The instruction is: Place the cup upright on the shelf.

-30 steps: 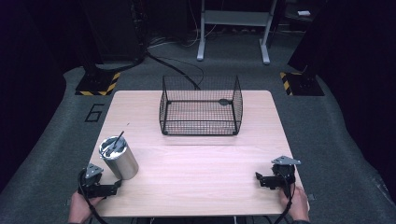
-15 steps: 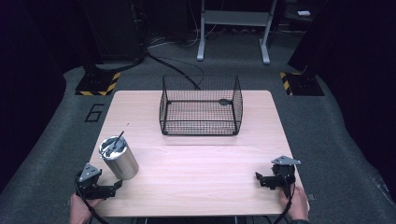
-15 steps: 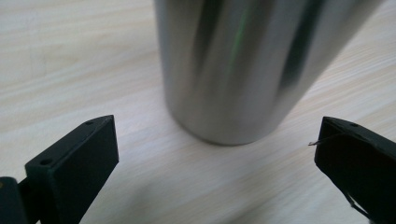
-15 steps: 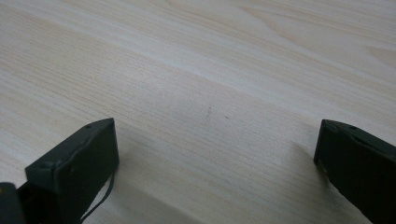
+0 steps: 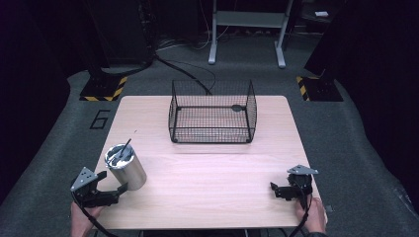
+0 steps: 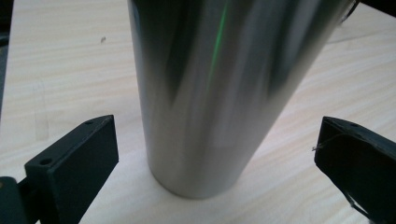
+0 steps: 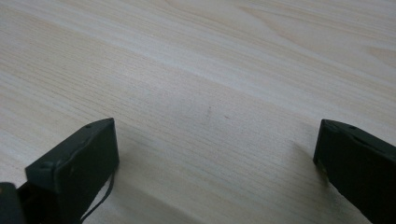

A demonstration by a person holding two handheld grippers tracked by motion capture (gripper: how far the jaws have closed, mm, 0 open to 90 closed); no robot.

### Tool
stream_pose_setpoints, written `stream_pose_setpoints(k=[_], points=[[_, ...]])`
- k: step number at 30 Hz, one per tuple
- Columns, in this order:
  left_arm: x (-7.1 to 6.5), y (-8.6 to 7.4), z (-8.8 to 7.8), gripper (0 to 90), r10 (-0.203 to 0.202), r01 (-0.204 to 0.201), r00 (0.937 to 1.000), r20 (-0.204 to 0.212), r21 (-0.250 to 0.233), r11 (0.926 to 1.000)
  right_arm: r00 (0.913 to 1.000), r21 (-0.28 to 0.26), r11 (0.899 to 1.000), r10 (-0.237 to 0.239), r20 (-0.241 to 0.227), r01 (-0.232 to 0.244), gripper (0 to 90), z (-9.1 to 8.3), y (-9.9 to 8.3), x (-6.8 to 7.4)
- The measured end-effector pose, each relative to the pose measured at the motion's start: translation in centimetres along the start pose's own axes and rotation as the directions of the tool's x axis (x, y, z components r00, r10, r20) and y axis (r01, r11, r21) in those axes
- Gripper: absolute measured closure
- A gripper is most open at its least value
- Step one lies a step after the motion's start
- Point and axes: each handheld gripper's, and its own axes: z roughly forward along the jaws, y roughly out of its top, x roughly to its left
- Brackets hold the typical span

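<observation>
Flanking steel cup (image 6: 210,93) (untouched): left gripper (image 6: 215,158)

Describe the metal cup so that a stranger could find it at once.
Start at the wooden table, then look to its near left corner, in front of the black wire basket. There the metal cup stands between the open left tongs: the one shiny cylinder, with a thin stick inside.

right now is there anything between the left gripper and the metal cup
Nothing visible. The left gripper is open right at the metal cup, and in the left gripper view the cup's wall stands in the gap with only bare table on either side; the jaws are not touching it yet.
</observation>
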Motion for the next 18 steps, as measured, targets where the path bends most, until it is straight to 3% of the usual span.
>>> stream_pose_setpoints(k=[2, 5, 13, 18], points=[[0.0, 0.5, 0.0, 0.0, -0.001, 0.001, 1.0000, -0.001, -0.019, 0.9998, 1.0000, -0.003, 1.000, 0.001, 0.000, -0.001, 0.0, 0.0, 0.0, 0.0], [-0.2, 1.3, -0.1, 0.0, -0.019, 0.022, 0.9990, 0.041, -0.061, 0.9979, 1.0000, -0.006, 1.000, 0.002, 0.002, -0.002, 0.0, 0.0, 0.0, 0.0], [-0.4, 3.2, 0.4, 0.0, 0.006, -0.004, 0.9997, 0.023, -0.107, 0.9943, 1.0000, 0.000, 1.000, 0.002, 0.001, -0.002, 0.0, 0.0, 0.0, 0.0], [-0.3, 3.9, 1.0, 0.0, 0.002, 0.002, 0.9997, 0.024, -0.133, 0.9911, 1.0000, -0.006, 1.000, 0.004, 0.002, -0.004, 0.0, 0.0, 0.0, 0.0]])
